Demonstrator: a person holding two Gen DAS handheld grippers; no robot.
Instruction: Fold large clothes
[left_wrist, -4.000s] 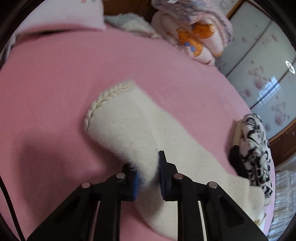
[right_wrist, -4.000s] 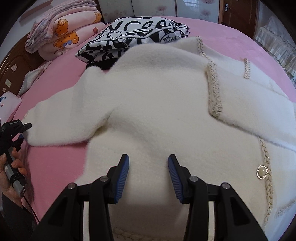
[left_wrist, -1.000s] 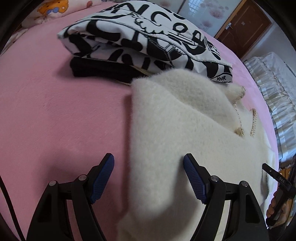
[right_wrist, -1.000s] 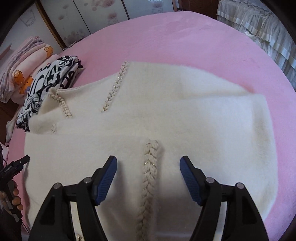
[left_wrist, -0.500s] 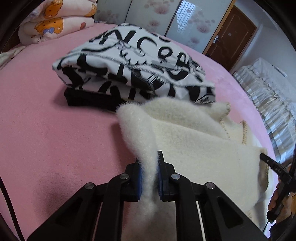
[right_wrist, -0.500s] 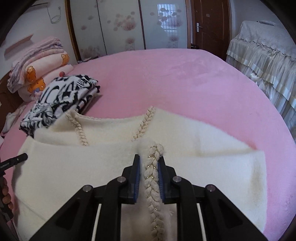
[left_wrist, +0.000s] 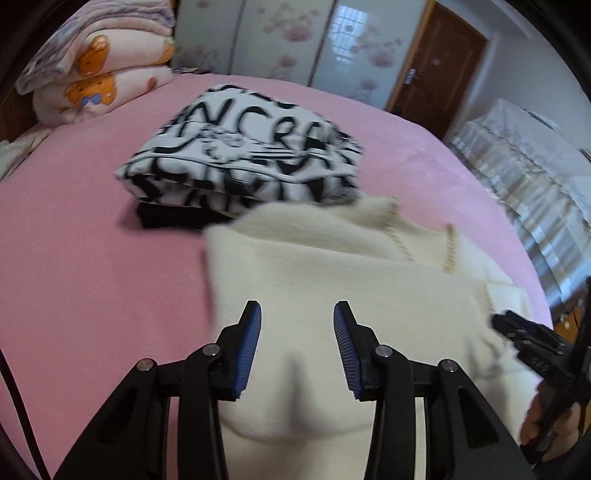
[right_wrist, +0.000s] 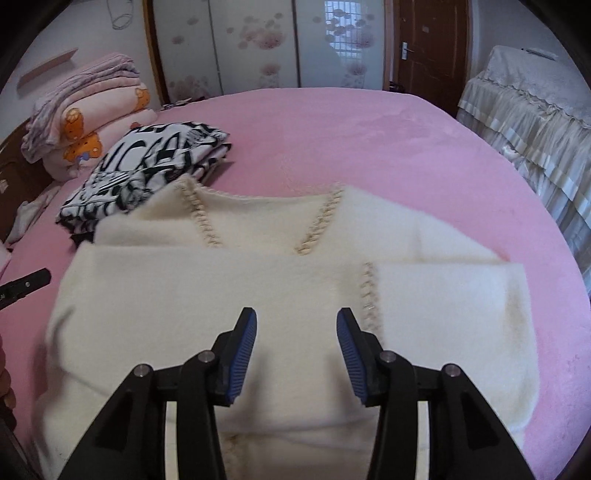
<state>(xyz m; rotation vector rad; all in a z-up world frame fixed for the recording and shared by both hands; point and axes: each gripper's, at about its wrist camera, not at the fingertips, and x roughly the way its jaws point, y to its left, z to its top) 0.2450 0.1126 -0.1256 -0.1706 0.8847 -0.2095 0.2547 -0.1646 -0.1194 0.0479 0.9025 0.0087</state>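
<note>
- The left gripper (left_wrist: 297, 345) was seen at the bottom centre of the left wrist view; its jaws stood apart, having just been opening, and nothing was clamped between the blue pads (left_wrist: 248, 349), the fabric lying below the gap.
- The cream fleece garment (left_wrist: 332, 280) was spread on the pink bed (left_wrist: 92, 240), filling the lower middle and right of that view (its near part slightly blurred); a folded edge ran across it, and braided trim (left_wrist: 450, 251) was visible toward the right.
- The right gripper (right_wrist: 296, 350) was found at the bottom centre of the right wrist view; its jaws were likewise parted, having just been opening, with no cloth pinched between them.
- In the right wrist view the garment was laid across the lower half of the frame, a front layer folded over the back one; two lines of braided trim converged above the fold, and a third ran down just beside the right finger (right_wrist: 351, 354).
- A folded black-and-white printed garment (left_wrist: 240, 162) was stacked at the upper centre of the left wrist view, touching the far edge of the cream one.
- Folded pink quilts (right_wrist: 92, 122) were piled at the upper left; a wooden door (right_wrist: 428, 44) was seen at the upper right.
- A hand (left_wrist: 550, 424) holding the other gripper's handle was caught at the lower right edge of the left wrist view.
</note>
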